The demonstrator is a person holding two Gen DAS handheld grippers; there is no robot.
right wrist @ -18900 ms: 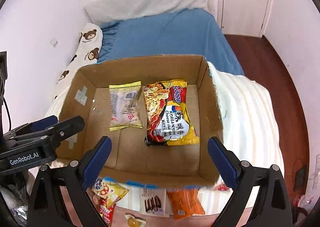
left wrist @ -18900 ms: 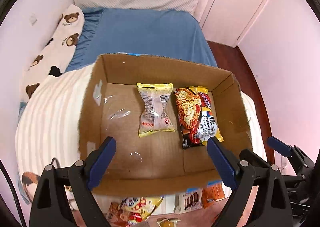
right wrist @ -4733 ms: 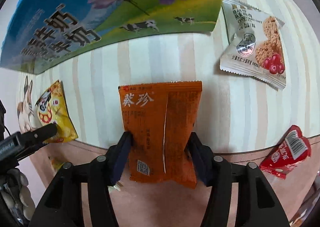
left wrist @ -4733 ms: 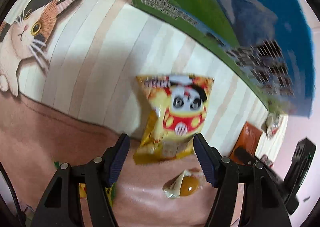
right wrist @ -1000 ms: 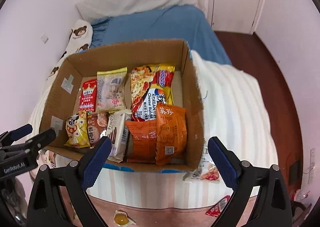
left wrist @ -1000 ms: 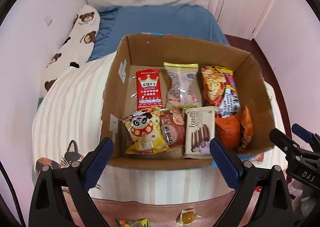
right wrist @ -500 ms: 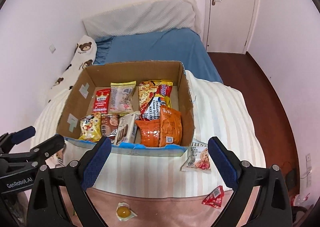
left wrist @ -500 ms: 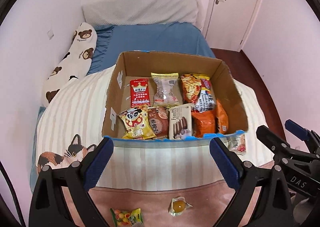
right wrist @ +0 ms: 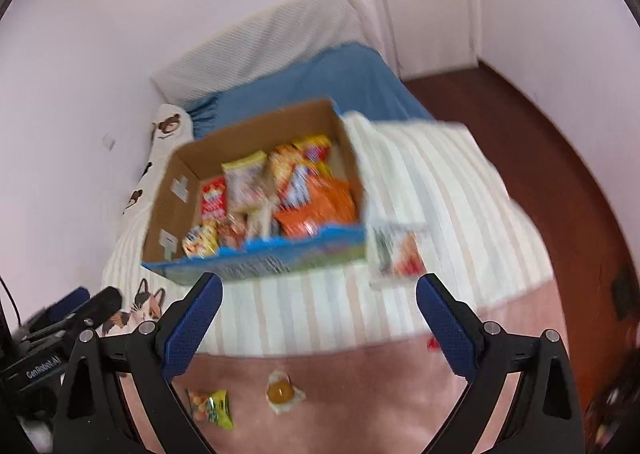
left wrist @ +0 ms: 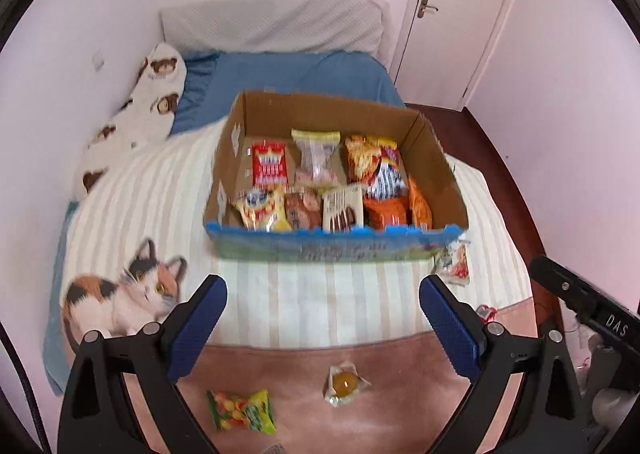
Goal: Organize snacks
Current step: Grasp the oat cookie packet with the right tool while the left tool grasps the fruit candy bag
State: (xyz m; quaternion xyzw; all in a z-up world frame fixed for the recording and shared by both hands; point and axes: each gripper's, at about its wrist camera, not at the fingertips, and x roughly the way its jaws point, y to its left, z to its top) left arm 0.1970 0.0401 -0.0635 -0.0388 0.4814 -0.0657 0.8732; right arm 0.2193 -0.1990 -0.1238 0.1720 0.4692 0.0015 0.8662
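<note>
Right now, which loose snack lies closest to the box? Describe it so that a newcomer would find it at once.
Start at the cardboard box on the striped blanket. At its near right corner, just outside it, lies a pale packet with red print on the front. The other loose snacks lie well short of it, on the pink band at the blanket's near end.
</note>
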